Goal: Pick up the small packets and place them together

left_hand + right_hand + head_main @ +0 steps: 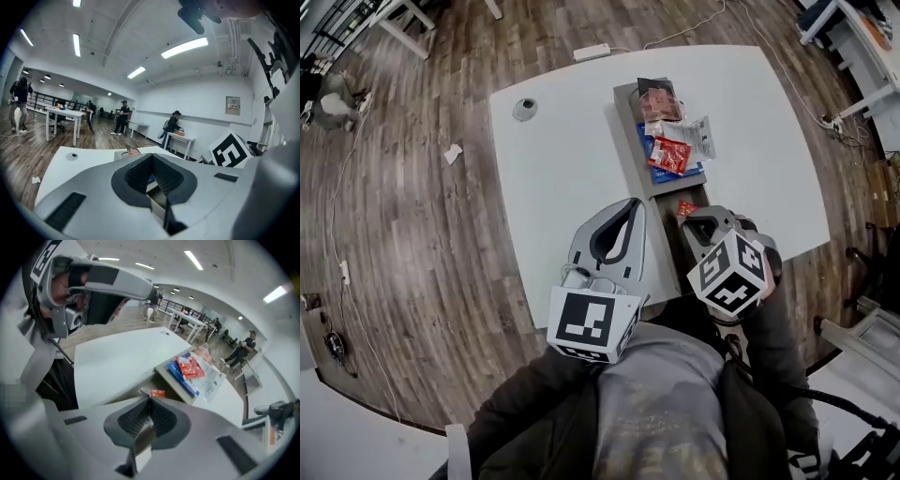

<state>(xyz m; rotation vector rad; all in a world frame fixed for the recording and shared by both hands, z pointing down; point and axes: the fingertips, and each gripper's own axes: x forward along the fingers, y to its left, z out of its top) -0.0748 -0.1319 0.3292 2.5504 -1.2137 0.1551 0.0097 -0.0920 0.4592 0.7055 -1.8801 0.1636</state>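
The white table (553,169) carries a long grey tray (627,112). At the tray's far end lies the heap of packets (675,141): a red one on a blue one, a clear one beside them, a darker one beyond.

The left gripper (634,202) hangs over the table's near side, jaws together with nothing between them. The right gripper (691,217) pinches a small red packet (685,208) at its very tips, over the tray's near end and well apart from the heap.

The hold looks to be on the crimped edge only. The carry should therefore go slowly and straight along the tray. The jaws should part only when the packet is low and touching the heap, so that it does not flutter aside.
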